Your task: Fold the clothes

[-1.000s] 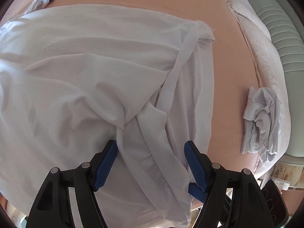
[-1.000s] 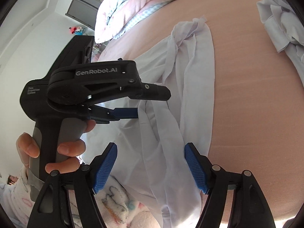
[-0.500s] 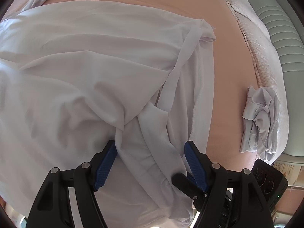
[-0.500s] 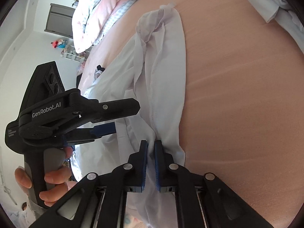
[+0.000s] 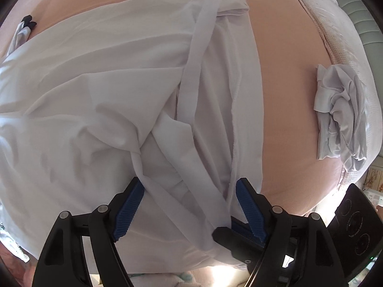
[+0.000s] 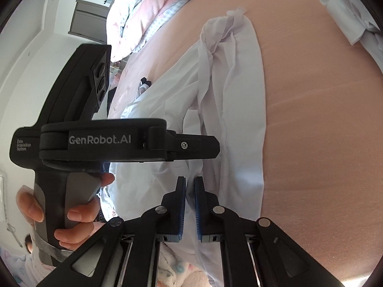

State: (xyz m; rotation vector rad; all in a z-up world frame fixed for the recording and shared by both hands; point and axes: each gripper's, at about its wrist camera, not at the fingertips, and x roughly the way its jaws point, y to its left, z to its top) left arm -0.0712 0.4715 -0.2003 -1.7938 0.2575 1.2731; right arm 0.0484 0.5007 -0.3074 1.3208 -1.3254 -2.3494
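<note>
The large white thin-fabric garment [image 5: 100, 91] lies spread and rumpled on the peach-pink bed sheet [image 5: 282, 110]. The right gripper [image 6: 190, 198] has its jaws together, clamped on a near fold, likely to anchor that edge. The left gripper [image 5: 190, 205] hangs over bunched hem strips lying between its jaws, which are opening and press nothing.

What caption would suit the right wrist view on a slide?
Right gripper shut on the near edge of a white thin-fabric garment spread on a pink bed sheet.
</note>
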